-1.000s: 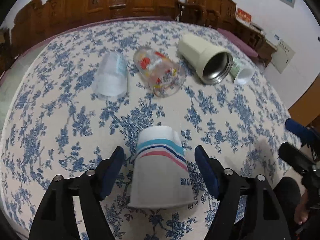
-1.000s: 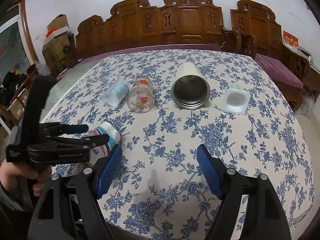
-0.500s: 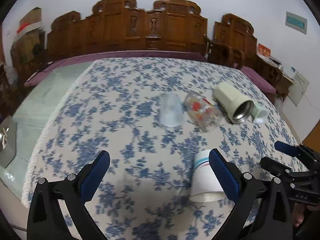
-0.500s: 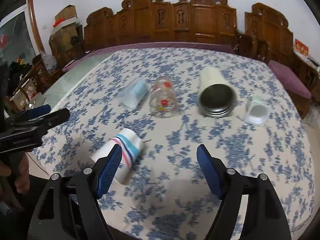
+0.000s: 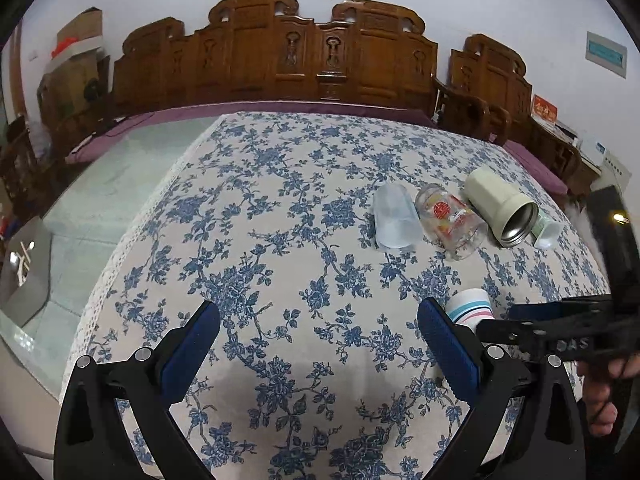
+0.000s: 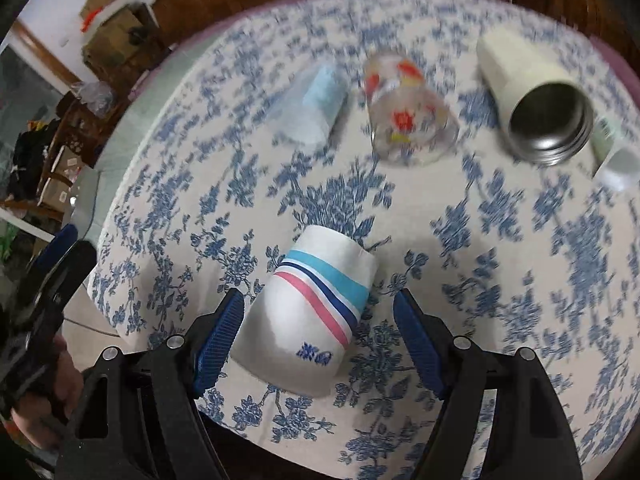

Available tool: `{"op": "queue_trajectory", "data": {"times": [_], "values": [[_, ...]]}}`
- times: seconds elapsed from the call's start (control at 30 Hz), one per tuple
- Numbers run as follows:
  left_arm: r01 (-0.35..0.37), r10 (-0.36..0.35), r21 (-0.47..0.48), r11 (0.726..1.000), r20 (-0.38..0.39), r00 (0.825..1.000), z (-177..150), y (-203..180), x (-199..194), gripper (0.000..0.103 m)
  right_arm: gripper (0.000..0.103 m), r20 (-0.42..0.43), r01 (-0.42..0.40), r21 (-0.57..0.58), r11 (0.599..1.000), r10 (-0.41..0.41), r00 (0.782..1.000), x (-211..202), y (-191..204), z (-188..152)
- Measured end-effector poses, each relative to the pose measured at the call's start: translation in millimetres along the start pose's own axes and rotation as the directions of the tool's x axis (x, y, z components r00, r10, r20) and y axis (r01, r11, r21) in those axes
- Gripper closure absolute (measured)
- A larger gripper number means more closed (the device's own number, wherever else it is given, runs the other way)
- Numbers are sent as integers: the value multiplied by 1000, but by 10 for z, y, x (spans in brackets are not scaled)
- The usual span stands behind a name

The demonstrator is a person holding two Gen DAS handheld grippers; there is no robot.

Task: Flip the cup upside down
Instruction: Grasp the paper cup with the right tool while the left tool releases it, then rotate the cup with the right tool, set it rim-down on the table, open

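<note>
A white paper cup [image 6: 310, 312] with teal, navy and pink stripes lies on its side near the table's front edge, its base pointing away. My right gripper [image 6: 320, 344] is open with a finger on each side of the cup's mouth end, not closed on it. In the left wrist view only the cup's base [image 5: 469, 309] shows, behind my right finger pad and the other gripper. My left gripper [image 5: 318, 350] is open and empty over bare tablecloth, left of the cup.
Further back lie a frosted plastic cup [image 6: 310, 108], a printed glass [image 6: 408, 116], a cream steel-lined tumbler [image 6: 536, 100] and a small white cup [image 6: 616, 164], all on their sides. The floral tablecloth [image 5: 280, 216] drops off at left. Carved wooden chairs [image 5: 320, 56] stand behind.
My left gripper has drawn back from the striped cup and swung left. My right gripper has moved in low over the cup, which now sits between its fingers.
</note>
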State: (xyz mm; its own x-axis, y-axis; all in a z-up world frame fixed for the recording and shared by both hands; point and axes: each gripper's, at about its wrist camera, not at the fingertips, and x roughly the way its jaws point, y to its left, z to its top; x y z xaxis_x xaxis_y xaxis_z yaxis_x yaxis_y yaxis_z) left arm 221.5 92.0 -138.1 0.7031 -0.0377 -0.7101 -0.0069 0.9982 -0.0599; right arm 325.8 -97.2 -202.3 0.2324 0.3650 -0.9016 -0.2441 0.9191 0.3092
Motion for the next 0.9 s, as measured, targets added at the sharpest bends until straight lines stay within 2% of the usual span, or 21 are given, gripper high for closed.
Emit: {"op": "queue_trajectory", "data": {"times": [0.13, 0.27, 0.4, 0.5, 0.7, 0.9], "values": [[8, -8, 9, 1000, -10, 1000, -22, -19, 41, 8, 24, -83, -41, 85, 996, 48, 995, 171, -65, 77], [15, -14, 16, 1000, -20, 1000, -35, -39, 72, 8, 24, -126, -51, 131, 990, 68, 990, 272, -112, 115], [16, -15, 14, 1000, -26, 1000, -45, -40, 88, 8, 24, -143, -71, 156, 985, 94, 985, 314, -148, 135], [20, -19, 16, 1000, -27, 999, -46, -48, 94, 8, 28, -158, -99, 180, 979, 128, 979, 351, -179, 136], [19, -18, 28, 999, -30, 999, -51, -69, 106, 8, 38, -159, -118, 165, 979, 145, 977, 350, -162, 141], [29, -28, 28, 999, -33, 999, -54, -84, 113, 8, 42, -65, -135, 107, 985, 142, 988, 249, -182, 145]]}}
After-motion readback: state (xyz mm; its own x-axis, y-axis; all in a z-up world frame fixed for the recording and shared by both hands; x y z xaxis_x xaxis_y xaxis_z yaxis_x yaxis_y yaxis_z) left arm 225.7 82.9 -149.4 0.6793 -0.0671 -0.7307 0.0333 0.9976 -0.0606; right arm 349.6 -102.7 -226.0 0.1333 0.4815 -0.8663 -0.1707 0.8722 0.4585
